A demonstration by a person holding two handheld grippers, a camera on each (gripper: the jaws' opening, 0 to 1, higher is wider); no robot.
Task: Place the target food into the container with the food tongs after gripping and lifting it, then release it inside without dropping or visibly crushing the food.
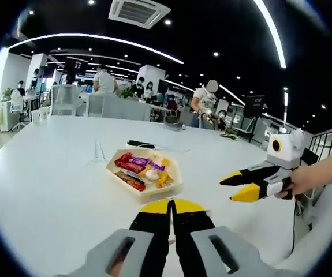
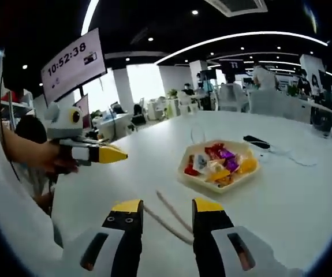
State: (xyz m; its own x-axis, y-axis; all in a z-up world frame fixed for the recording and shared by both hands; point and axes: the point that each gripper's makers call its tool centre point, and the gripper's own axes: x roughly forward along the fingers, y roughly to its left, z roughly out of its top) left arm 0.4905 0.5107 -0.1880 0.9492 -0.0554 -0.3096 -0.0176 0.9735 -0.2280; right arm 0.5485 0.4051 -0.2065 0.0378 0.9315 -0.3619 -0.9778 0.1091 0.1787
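— While the left hand-held gripper (image 1: 170,209) hovers over the white counter (image 1: 50,184), how do its jaws stand?
— Pressed together, holding nothing. The right hand-held gripper (image 2: 167,209) is spread, with the food tongs (image 2: 168,218) lying on the counter between its jaws.
— And the food?
— Just ahead of both, in a pale tray (image 2: 219,183): wrapped snacks (image 1: 143,168), red, purple and yellow. Beyond the tray lies a dark flat object (image 2: 256,142), then desks and people.

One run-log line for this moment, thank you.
left gripper: shut, empty | right gripper: open, empty | tongs: on table | tray: snacks inside
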